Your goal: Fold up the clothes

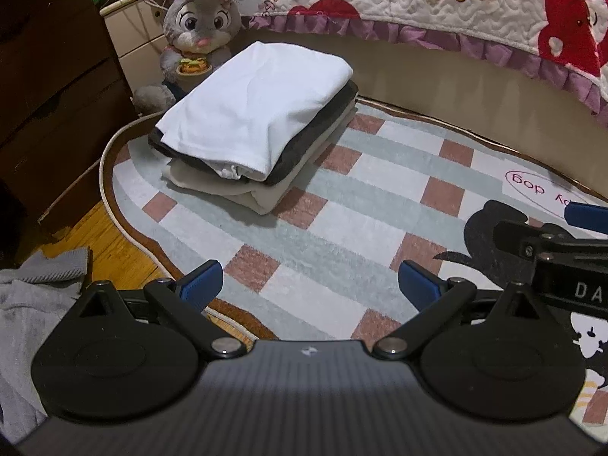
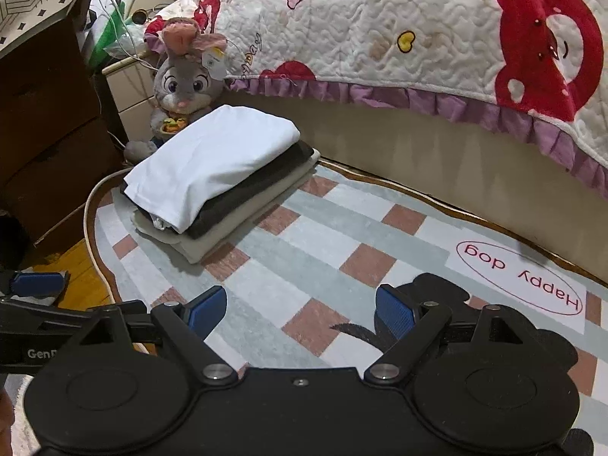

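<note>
A grey cloth (image 1: 34, 300) is lying crumpled on the floor just to the left of the left hand-held gripper (image 1: 309, 285). That gripper's blue pads are standing wide apart and holding nothing. Ahead of it and a bit left, a pile of folded clothes (image 1: 254, 121) is sitting on the checked rug (image 1: 342, 197), with a toy bunny (image 1: 197, 34) behind the pile. The right hand-held gripper (image 2: 302, 313) is hanging beside it, also wide open and empty, over the rug.
</note>
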The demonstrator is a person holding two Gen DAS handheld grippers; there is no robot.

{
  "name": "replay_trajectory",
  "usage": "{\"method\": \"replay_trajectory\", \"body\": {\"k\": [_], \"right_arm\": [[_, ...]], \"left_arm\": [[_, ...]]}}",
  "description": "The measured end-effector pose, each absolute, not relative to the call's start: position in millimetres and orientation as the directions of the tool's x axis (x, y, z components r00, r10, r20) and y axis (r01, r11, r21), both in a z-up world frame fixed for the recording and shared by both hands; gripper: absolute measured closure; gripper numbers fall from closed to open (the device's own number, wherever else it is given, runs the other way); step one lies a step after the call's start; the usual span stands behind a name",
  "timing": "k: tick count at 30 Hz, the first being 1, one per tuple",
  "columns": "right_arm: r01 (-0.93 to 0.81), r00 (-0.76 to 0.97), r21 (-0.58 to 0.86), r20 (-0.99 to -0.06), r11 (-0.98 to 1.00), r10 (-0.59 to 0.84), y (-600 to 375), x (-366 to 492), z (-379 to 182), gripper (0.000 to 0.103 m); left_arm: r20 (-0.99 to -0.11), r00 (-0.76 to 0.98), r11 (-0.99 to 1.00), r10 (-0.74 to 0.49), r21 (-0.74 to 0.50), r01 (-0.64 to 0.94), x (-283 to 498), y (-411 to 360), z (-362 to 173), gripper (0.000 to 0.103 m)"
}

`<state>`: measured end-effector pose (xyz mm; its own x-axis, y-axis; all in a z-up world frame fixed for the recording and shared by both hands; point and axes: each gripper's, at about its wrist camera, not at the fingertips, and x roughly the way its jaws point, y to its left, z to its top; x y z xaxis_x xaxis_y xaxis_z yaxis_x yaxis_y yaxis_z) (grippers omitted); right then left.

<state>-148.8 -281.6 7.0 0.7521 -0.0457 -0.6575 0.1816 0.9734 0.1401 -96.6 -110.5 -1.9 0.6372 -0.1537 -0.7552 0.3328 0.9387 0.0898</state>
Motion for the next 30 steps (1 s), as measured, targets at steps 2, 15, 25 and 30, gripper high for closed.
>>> {"method": "replay_trajectory", "body": {"k": [2,15,25,30], "right_arm": [[0.182,0.751,0.139,-0.659,0.973,-0.046,-282,-149,6,0.014],[0.204,0.740,0.139,-0.670,0.969,-0.060,-286,-152,4,0.014],[0.196,0.737,0.129,-0.673,0.972,-0.060,-283,-151,2,0.014],[0.208,0.766,0.141,-0.639,0.968,-0.071,-285,-156,5,0.014]], "left_arm": [[-0.758,0.633,0.938,-0.155,0.088,0.335,-96,-111,-4,0.003],[-0.771,0.615,0.925,-0.167,0.093,0.368,-100,-121,-12,0.003],[-0.772,0.608,0.912,-0.186,0.095,0.399,-105,-126,-11,0.003],[-0.775,0.602,0.918,-0.192,0.075,0.390,-102,-123,-11,0.003]]}}
